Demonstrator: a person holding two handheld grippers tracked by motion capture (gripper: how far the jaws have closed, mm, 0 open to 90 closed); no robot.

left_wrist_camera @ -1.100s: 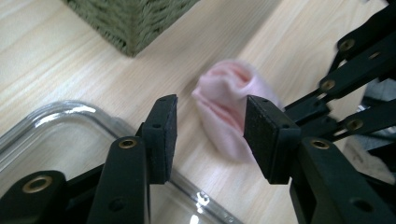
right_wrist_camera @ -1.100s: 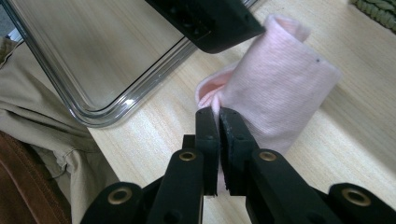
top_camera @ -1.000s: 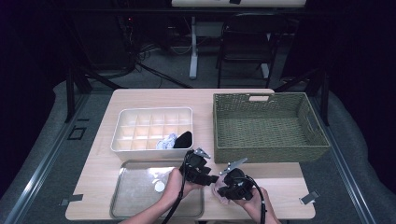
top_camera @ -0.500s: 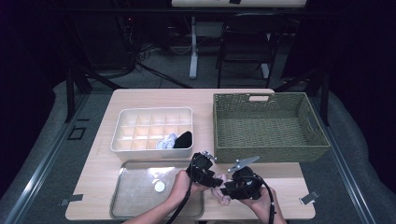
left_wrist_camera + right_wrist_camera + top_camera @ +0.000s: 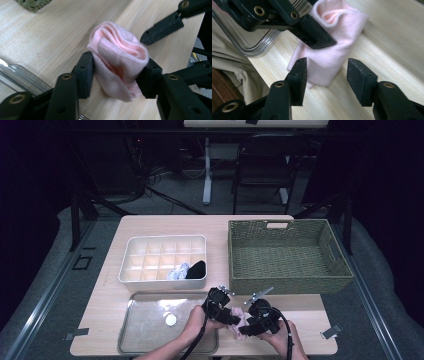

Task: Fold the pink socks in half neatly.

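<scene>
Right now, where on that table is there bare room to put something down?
Bare wood lies behind the divider box, along the table edge left of it, and right of the hands. It is crowded between tray and basket, where both grippers meet the pink sock.

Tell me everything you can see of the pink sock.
The pink sock is pale pink, finely ribbed knit, rolled into a soft bundle with layered folds on top and a loose flap hanging toward the wooden table. It sits at the table's near edge, right of the clear tray. The left hand-held gripper presses it from both sides. The right hand-held gripper, whose jaws have just been opening, stands open by the flap, pads off it.
</scene>
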